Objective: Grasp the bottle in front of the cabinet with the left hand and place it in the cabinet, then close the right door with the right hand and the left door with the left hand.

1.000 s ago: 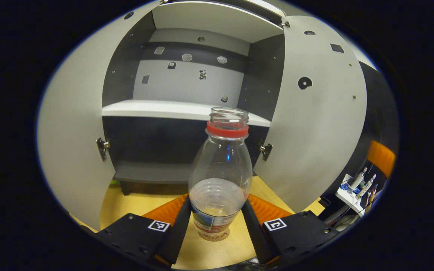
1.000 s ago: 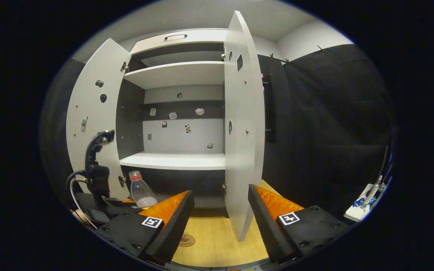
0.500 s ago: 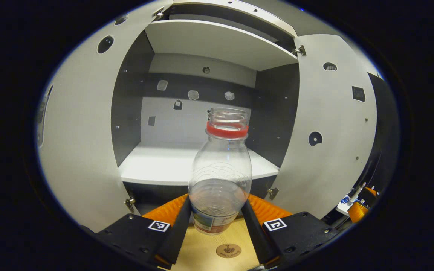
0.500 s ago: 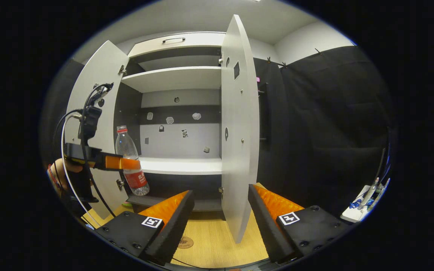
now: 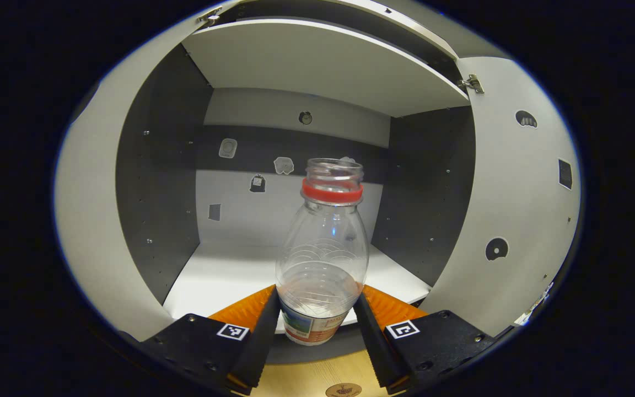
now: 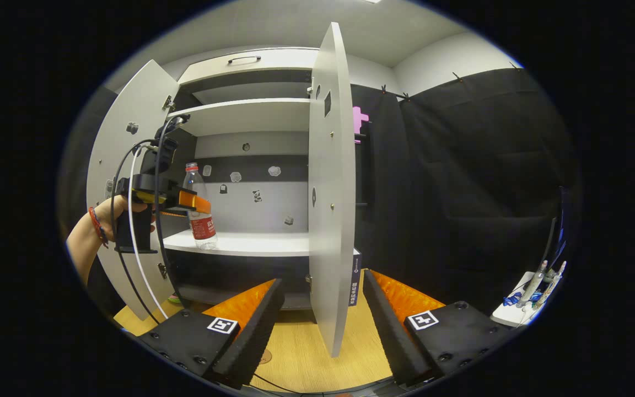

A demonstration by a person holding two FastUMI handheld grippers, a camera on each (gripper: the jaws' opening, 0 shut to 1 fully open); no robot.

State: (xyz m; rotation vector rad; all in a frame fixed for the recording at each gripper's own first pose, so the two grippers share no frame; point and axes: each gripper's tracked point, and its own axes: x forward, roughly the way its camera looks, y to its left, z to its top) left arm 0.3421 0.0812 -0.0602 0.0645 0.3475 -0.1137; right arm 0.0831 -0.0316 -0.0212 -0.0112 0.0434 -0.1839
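Left gripper (image 5: 317,325) squeezes the bottle (image 5: 322,259) low down, with one black finger pressed on each side of it. In the left gripper view the bottle stands straight up in the middle of the frame. It is clear, has a red ring at its neck and no cap, and a coloured label sits at its bottom. Behind it is the white shelf (image 5: 224,275) of the open cabinet (image 5: 155,182); the bottle's bottom hangs by the shelf's front edge.

In the right gripper view the bottle (image 6: 200,207) is at the left of the frame, held by the left gripper (image 6: 188,201), and its bottom looks just at the shelf (image 6: 251,242). A hand (image 6: 122,212) holds that gripper from the far left. The left door (image 6: 124,165) is swung open at the left. The right door (image 6: 328,187) stands open in the middle of the frame, edge toward the camera.

Right gripper (image 6: 323,320) is wide open at the bottom of the frame and holds nothing. The right door's lower corner shows between its fingers, above the wooden floor (image 6: 306,353).
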